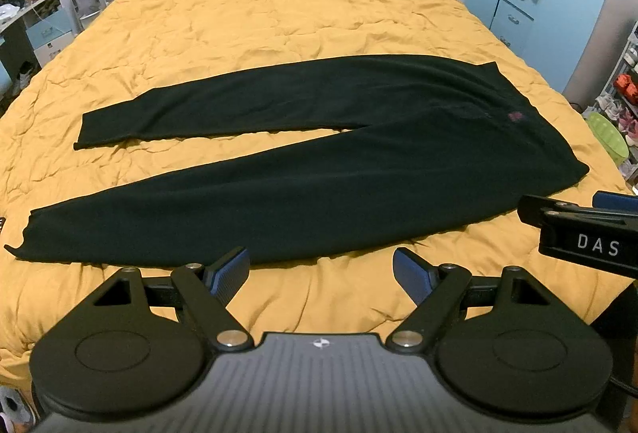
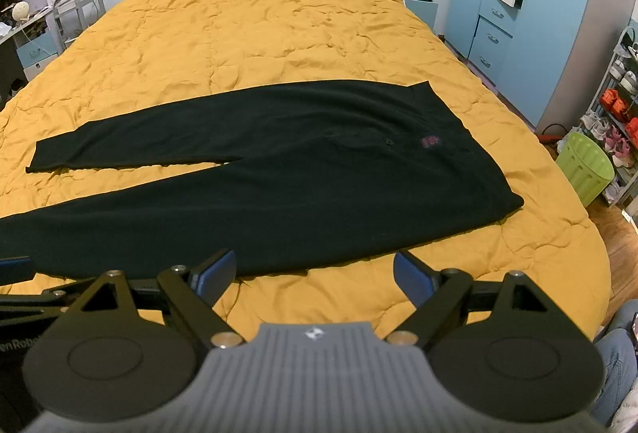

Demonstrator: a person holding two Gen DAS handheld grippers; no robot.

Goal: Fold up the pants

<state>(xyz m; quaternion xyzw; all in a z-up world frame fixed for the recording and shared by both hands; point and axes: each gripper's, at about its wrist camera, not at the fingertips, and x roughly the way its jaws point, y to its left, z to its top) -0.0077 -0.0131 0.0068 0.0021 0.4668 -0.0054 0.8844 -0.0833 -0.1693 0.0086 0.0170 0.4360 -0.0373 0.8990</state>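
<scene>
Black pants (image 1: 319, 170) spread flat across the middle of the frame on a mustard quilt (image 1: 259, 6), waistband at right, two legs splayed toward the left edge with a narrow wedge of quilt showing between them. Nothing folded yet, by the look of it.

Left gripper (image 1: 321, 269) low in the frame, jaws wide apart and empty, hovering just short of the near leg's lower edge. Right gripper (image 2: 313, 267) likewise low in its own view, jaws wide apart, holding nothing, near the waist end of that same leg; also visible at the right edge of the left wrist view.

Likely first step: bringing one leg over the other. Best done by pinching the near leg at two well-separated points, hem side with the left and waist corner with the right. Both layers to be caught, not the quilt beneath. Lifting evenly, keeping the cloth taut, laying edge on edge against the far leg (image 2: 131, 142).
</scene>
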